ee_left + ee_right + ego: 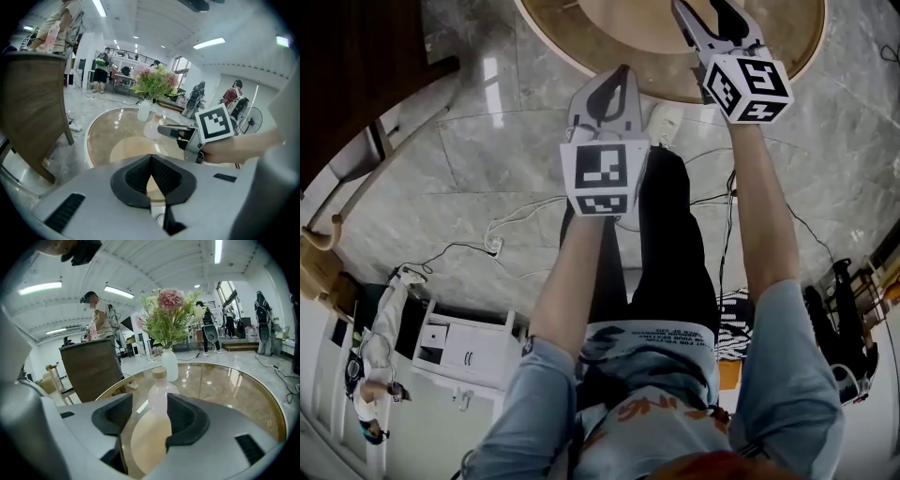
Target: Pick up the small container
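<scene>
Right gripper (150, 409) flanks container (159, 392); vase (169, 365) behind.

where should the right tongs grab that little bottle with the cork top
Take the small bottle by its wide round body, below the shoulder, coming in level from the side. It stands upright on the table; the neck and cork cap are narrower, likelier to slip. The right tongs are open, lined up on it.

Head view: overhead, steeply down, table (581, 37) far; left gripper view: low, short of table's near edge, facing vase (144, 110), right gripper (161, 130) in shot; right gripper view: close over tabletop, facing vase; shared: table, vase.
</scene>
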Action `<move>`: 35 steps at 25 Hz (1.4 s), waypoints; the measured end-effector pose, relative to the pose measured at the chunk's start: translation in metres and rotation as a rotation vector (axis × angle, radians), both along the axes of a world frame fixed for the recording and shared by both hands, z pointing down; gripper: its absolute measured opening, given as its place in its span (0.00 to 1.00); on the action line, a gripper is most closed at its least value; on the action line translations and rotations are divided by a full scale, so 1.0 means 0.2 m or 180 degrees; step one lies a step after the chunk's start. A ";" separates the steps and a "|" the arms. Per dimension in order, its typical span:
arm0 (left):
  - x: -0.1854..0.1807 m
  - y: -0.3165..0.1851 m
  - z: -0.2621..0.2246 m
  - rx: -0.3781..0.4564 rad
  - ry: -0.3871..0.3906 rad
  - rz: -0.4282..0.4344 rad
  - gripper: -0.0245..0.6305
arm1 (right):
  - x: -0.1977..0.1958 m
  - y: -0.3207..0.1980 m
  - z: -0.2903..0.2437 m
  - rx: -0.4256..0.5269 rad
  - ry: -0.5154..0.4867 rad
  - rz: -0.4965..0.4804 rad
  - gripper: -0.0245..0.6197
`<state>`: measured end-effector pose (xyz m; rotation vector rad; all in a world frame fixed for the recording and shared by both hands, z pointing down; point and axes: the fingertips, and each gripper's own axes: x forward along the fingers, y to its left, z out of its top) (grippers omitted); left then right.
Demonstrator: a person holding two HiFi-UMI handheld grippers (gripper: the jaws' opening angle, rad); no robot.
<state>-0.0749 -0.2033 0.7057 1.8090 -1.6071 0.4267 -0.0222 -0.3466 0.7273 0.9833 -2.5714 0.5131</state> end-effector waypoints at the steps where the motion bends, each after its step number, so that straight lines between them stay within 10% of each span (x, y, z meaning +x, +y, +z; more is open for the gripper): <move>1: 0.01 0.00 0.01 -0.0010 0.0007 0.0016 0.07 | -0.01 -0.03 0.00 0.0040 0.0021 0.0002 0.40; 35: -0.03 -0.27 0.11 -0.0115 -0.0071 -0.0140 0.07 | -0.16 -0.37 -0.01 0.0484 0.0355 -0.0154 0.27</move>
